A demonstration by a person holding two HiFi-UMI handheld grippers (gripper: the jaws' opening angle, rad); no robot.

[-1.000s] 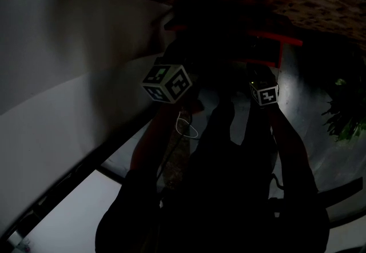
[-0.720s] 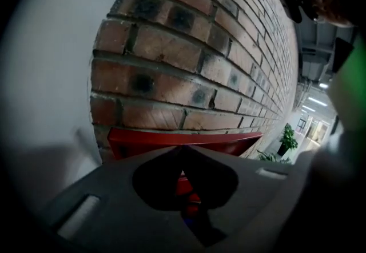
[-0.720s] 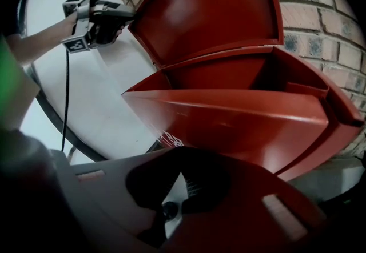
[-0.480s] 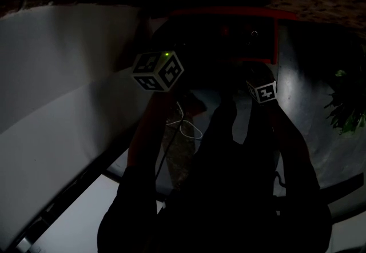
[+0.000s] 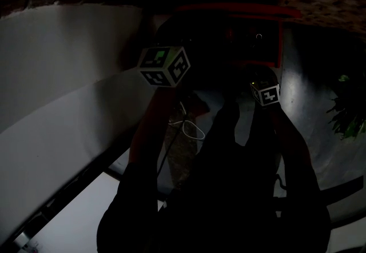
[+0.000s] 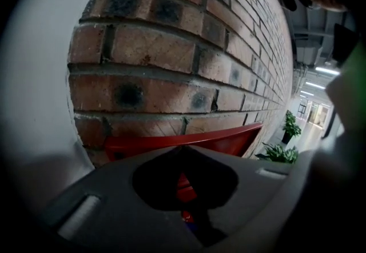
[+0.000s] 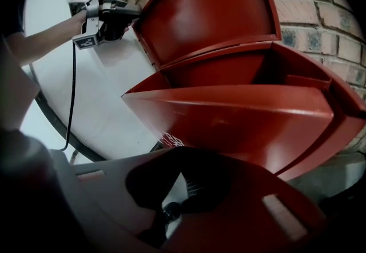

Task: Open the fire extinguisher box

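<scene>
Quick update on the fire extinguisher box (image 7: 286,75): it's set against the brick wall (image 6: 171,46) at the far side, and it's pretty much opened up by now.

Compared with 1 second ago, the left marker cube (image 5: 166,66) is seen higher in the head view. The red outline of the box was slanted and cut off back then, and it's now shown as a fuller frame further up. The right marker cube (image 5: 265,93) is found in about the same spot as before, just on the near side of the box.

The left gripper (image 6: 182,149) is closed down narrow on the left edge of the lid (image 7: 206,12), with a sliver of red visible between its jaws. The lid is held up, leaning back toward the bricks. The right gripper (image 7: 180,152) is pinched nearly shut too, and the lower edge of the front panel (image 7: 229,120) seems to be caught in it, though that bit is dim. The panel is tilted out toward the near side.

What's probably meant by all this: the lifting part is as good as done, since the inside is exposed. At most a last bit of swing on lid and panel looks to be left. Contents can't be made out, too dark.
</scene>
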